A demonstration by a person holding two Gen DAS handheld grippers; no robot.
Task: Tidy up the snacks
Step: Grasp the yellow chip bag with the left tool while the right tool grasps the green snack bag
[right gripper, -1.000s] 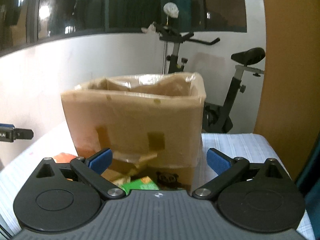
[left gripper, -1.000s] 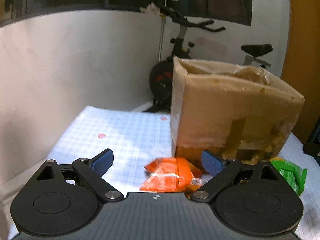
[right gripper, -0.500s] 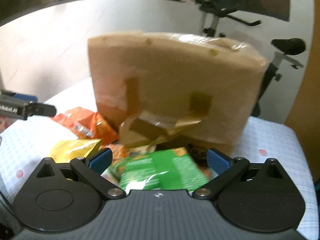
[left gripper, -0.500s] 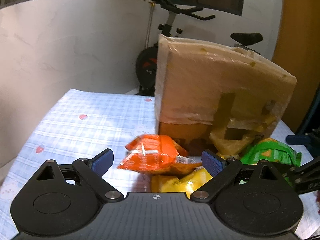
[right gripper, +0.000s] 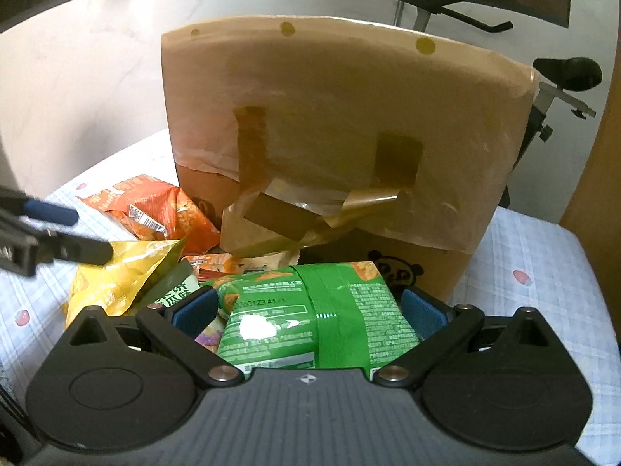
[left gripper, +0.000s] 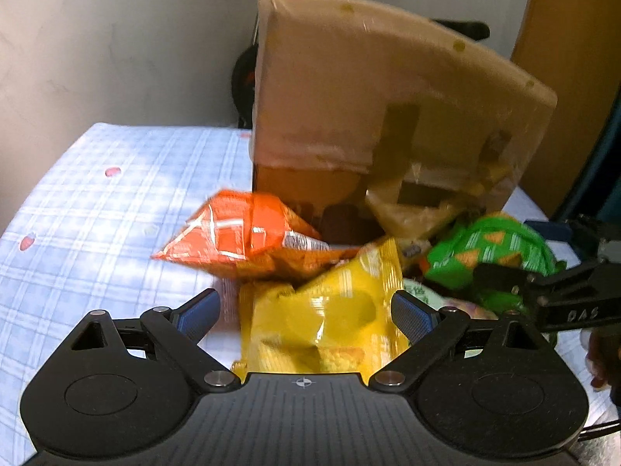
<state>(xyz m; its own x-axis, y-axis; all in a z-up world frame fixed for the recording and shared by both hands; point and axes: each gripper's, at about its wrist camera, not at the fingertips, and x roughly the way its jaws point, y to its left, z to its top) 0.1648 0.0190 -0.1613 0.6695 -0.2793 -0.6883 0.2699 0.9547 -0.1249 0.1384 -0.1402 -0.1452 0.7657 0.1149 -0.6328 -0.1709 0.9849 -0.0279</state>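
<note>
Left gripper (left gripper: pixel 306 312) apart, nothing clamped. Yellow snack bag (left gripper: pixel 322 310) sits right between its blue pads in the lower centre of the left wrist view; whether the pads touch the foil can't be told. Bag's long axis looks to run away from the camera, along the fingers, so the jaws look placed to close across its narrow width, judging from the frame.

Right gripper (right gripper: pixel 306 308) also apart, nothing clamped. Green snack bag (right gripper: pixel 310 310) lies between its pads, lower centre of the right wrist view, printed back side up, long axis again pointing away toward the box. Pads flank both long edges.

Each hand is nearer its own bag: left to yellow, right to green. The bags lie side by side, yellow toward frame left and green toward frame right in the left wrist view.

Just beyond yellow, the orange snack bag (left gripper: pixel 248 237) sits mid-frame, lying crosswise, its right end near the box base. Smaller packets are tucked between the bags, too cluttered to name.

Farthest: cardboard box (left gripper: pixel 372 108), tall, taped, upper centre of both views, standing on the checked cloth of the counter (left gripper: pixel 97 202). Opening not visible from here. Likely the destination, my guess only.
</note>
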